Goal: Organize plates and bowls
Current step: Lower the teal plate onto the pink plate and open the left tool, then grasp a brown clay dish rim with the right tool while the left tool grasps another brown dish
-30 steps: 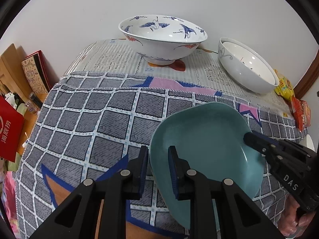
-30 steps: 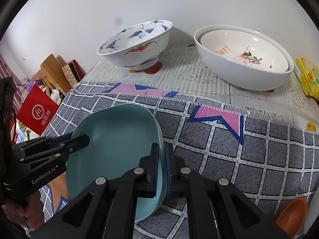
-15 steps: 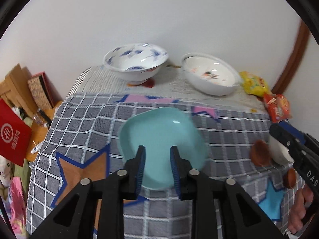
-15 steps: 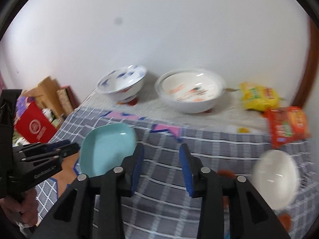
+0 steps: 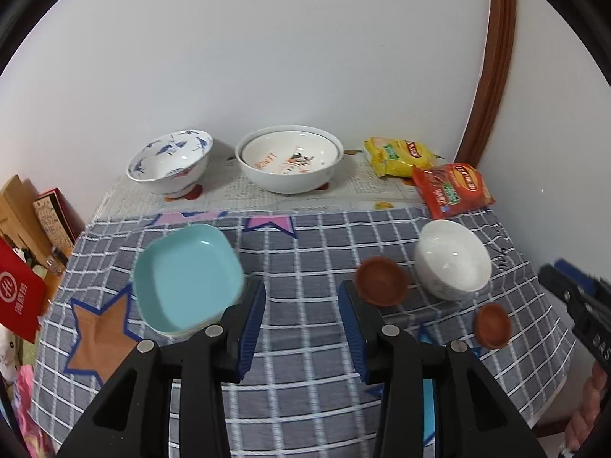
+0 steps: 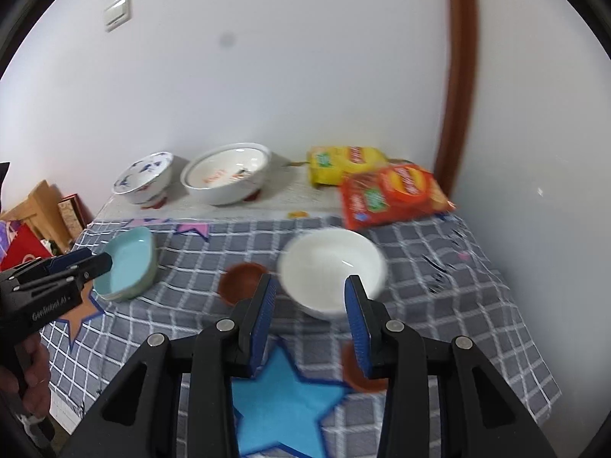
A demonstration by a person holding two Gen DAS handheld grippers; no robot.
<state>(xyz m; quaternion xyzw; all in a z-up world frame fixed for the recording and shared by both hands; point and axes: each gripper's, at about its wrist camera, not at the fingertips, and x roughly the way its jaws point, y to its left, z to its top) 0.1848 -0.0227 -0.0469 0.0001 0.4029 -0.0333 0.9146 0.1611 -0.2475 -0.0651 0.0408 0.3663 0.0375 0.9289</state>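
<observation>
Plainly, both tools are empty at this moment: the left gripper (image 5: 301,324) has its jaws spread wide above the checked tablecloth (image 5: 305,252), and the right gripper (image 6: 310,316) is likewise spread, holding nothing. The teal square plates (image 5: 187,278) sit as a small nested stack on the left part of the cloth, just beyond the left tool's fingers and apart from them, which suggests that pile is settled. At the back, near the wall, the blue crane-patterned bowl (image 5: 170,160) stands beside the large white bowl (image 5: 290,164), which has a printed bowl nested inside it, so like is being grouped with like. The loose pieces lie to the right: a plain white bowl (image 6: 331,271) sits right between and just beyond the right tool's open fingers, probably its next target, since the wide opening suits gripping the rim. Two small brown dishes are scattered near it, the nearer brown dish (image 5: 380,281) on its left and the farther brown dish (image 5: 492,324) closer to the table's front edge; they would stack together. The snack packets (image 5: 450,191) in the back right corner are not part of the job.
</observation>
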